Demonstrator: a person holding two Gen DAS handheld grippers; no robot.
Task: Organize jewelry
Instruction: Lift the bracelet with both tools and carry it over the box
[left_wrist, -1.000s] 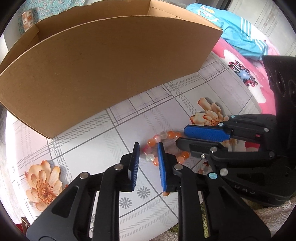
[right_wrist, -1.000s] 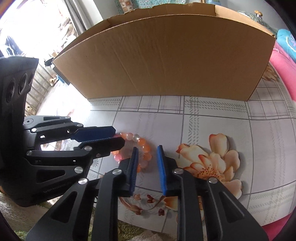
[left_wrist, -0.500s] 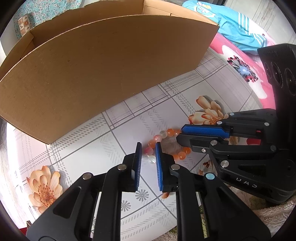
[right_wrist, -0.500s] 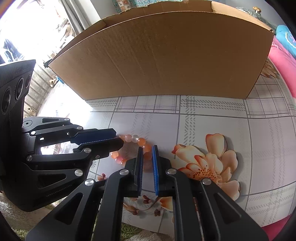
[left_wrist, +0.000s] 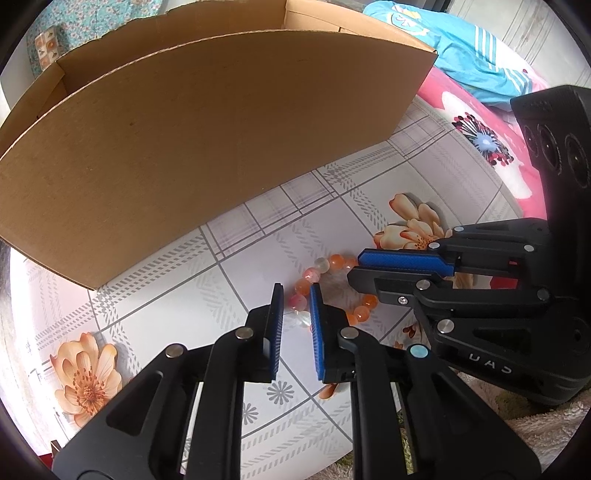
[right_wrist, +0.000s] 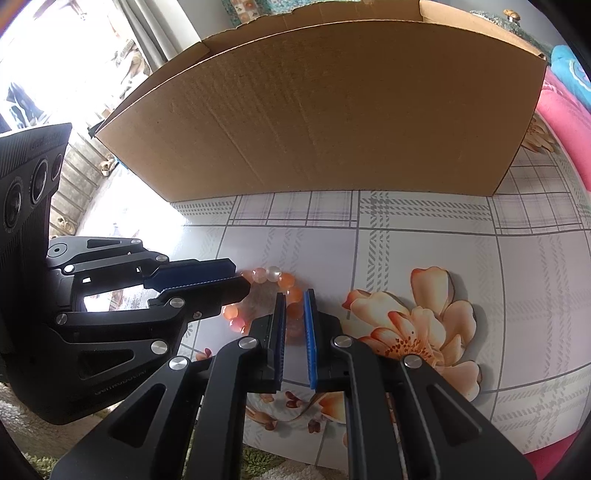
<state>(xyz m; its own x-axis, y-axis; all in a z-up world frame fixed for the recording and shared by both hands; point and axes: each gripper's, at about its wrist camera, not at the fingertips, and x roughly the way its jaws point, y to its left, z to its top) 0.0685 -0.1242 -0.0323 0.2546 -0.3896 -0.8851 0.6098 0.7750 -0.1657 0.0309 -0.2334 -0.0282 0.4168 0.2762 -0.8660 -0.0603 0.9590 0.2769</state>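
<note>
One bead bracelet (left_wrist: 325, 291), lying on the tablecloth (left_wrist: 177, 295) near a cardboard box (left_wrist: 207, 147), pinched on its left side by the left gripper (left_wrist: 296, 299) and on its right by the right gripper (right_wrist: 294, 304), both equally near.

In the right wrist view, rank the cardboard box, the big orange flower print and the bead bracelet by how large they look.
1. cardboard box
2. orange flower print
3. bead bracelet, partly hidden by the fingers

The flower print lies closer to the camera, so its lead over the bracelet is unsure.
</note>
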